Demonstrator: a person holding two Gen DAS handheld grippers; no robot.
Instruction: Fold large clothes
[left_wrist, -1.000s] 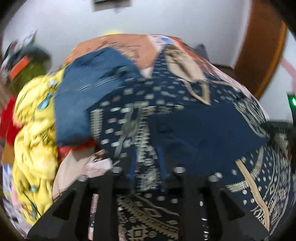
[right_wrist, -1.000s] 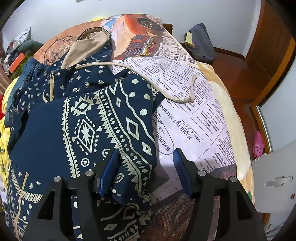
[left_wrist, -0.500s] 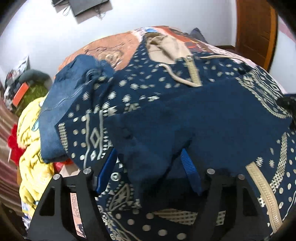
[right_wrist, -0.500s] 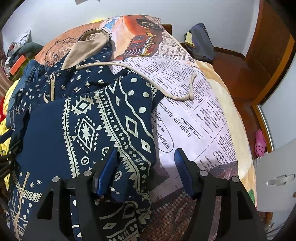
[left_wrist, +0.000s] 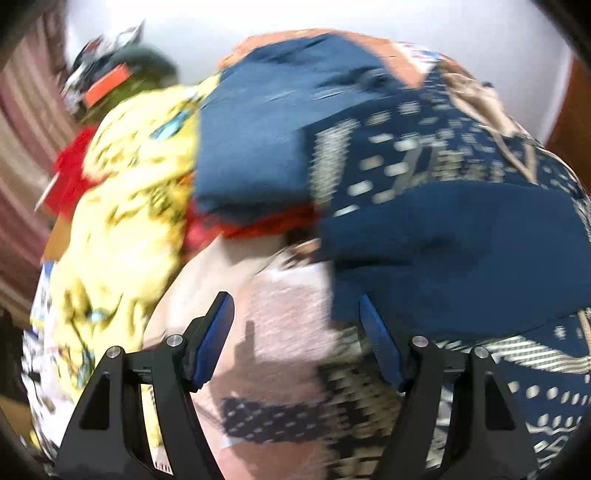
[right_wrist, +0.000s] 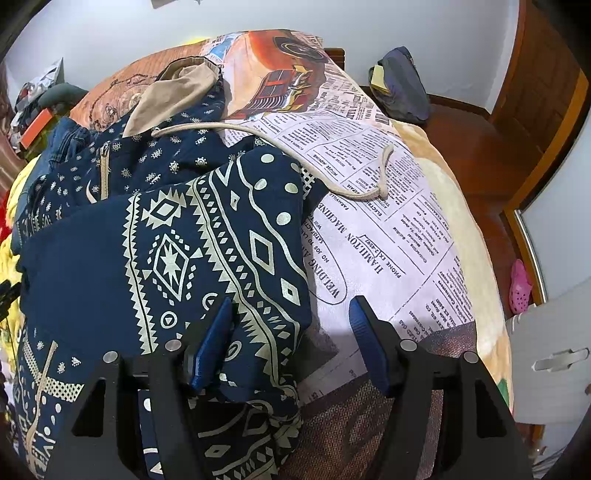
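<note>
With both my left gripper and right gripper spread wide and empty, the hoodie at center-left of the bed could unfold if snagged.

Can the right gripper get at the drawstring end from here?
Probably yes. The right gripper is open, and the drawstring lies exposed on the newsprint sheet ahead, with nothing over it; only the hoodie edge sits by the left finger.

Both wrist views look close down over the bed: the left, blurred, sits at the patterned hoodie's left edge, the right at its right edge; both share that hoodie.
</note>
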